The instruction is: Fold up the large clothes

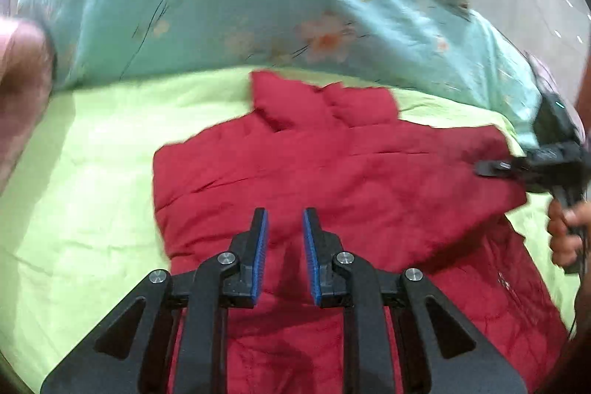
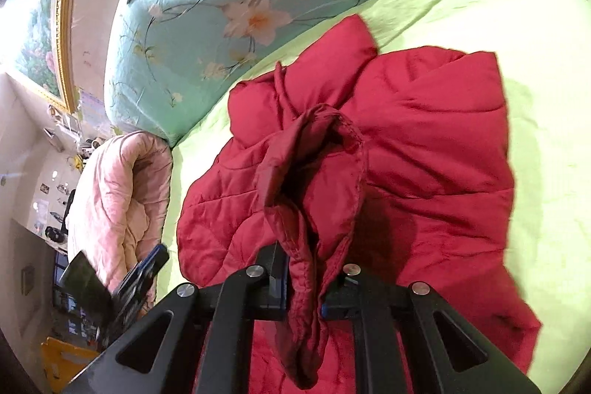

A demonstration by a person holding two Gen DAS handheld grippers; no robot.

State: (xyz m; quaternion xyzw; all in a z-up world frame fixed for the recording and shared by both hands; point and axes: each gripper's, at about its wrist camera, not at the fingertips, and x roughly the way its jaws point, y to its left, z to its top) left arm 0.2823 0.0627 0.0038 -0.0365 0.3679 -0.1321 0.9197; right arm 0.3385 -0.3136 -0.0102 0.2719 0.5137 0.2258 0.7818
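Observation:
A red quilted jacket (image 1: 332, 165) lies partly folded on a light green bed sheet (image 1: 85, 172). My left gripper (image 1: 284, 224) is open and empty, hovering over the jacket's near part. My right gripper (image 2: 304, 268) is shut on the jacket's sleeve cuff (image 2: 314, 172), which bunches up between its jaws above the jacket (image 2: 424, 143). In the left wrist view the right gripper (image 1: 491, 168) reaches in from the right over the jacket's edge. In the right wrist view the left gripper (image 2: 144, 272) shows at the lower left.
A turquoise floral duvet (image 1: 207, 10) is heaped along the far side of the bed and also shows in the right wrist view (image 2: 207, 24). A pink quilt (image 2: 118, 194) lies at the bed's end. A gold-framed picture (image 2: 48, 21) hangs on the wall.

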